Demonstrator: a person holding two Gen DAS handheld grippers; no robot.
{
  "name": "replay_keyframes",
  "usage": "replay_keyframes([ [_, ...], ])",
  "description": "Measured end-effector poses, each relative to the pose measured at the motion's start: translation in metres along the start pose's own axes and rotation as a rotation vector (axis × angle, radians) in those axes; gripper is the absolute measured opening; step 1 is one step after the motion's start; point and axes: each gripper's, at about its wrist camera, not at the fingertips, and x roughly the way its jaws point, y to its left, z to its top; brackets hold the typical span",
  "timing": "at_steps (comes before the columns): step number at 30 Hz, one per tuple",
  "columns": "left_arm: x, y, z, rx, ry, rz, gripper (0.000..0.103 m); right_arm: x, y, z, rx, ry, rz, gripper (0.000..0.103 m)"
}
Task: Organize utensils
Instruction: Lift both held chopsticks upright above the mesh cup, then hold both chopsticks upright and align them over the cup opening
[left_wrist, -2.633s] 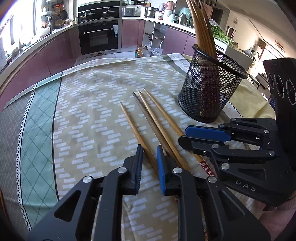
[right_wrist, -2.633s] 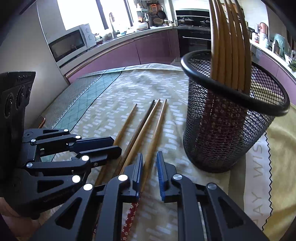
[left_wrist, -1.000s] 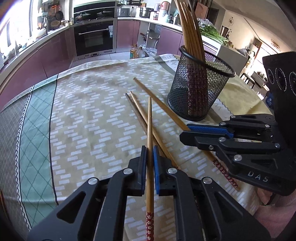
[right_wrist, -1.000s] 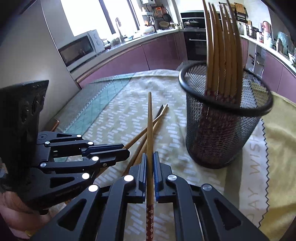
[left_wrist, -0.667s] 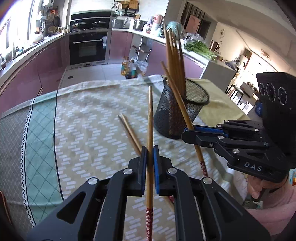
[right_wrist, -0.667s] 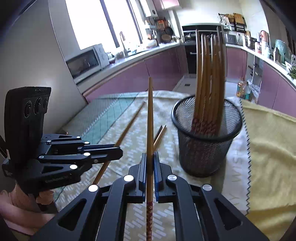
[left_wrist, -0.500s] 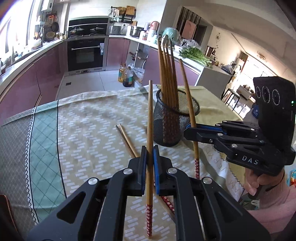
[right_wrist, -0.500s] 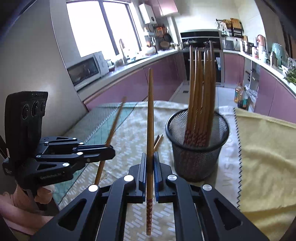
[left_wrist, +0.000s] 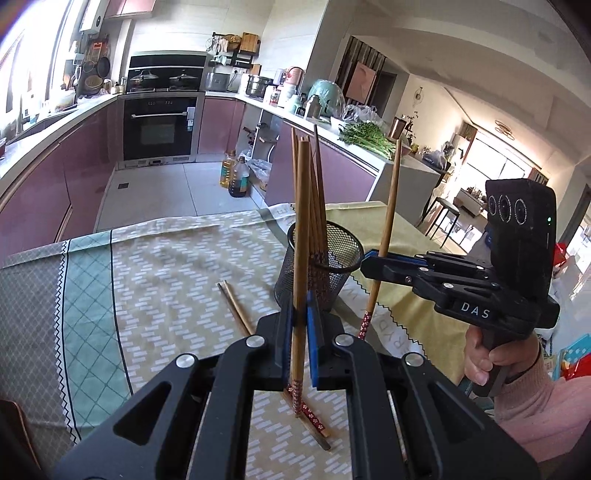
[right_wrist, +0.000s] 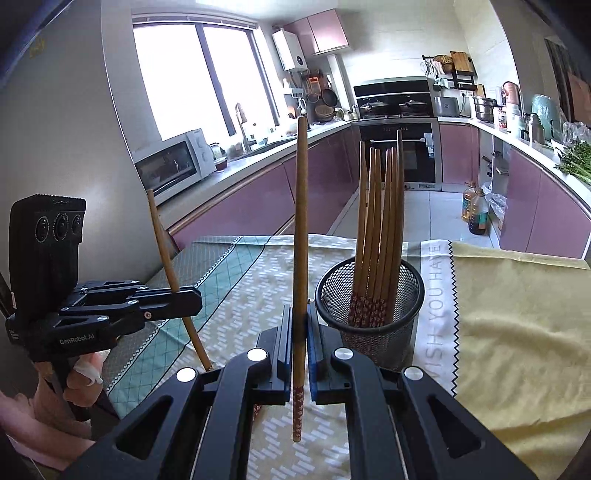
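While each gripper's fingers pinch one chopstick upright, left gripper and right gripper hover near the mesh holder on the table; either stick could snag its rim or the crowded chopsticks inside and slip.

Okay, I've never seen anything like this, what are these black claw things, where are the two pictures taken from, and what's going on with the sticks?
A person holds a hand-held gripper in each hand; each carries a camera that looks out along its two fingers. One picture comes from the left gripper, the other from the right gripper, and each view also shows the other tool off to the side. Each gripper is shut on one chopstick, held about upright: the left chopstick and the right chopstick. On the patterned tablecloth stands a black mesh cup already holding several chopsticks. Two more chopsticks lie on the cloth beside it.
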Motion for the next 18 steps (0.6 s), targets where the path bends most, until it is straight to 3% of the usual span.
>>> replay_keyframes([
  [18,0.005,-0.007,0.015,0.006,-0.031,-0.031,0.008,-0.009,-0.005,0.008,0.013,-0.043,-0.018,0.006],
])
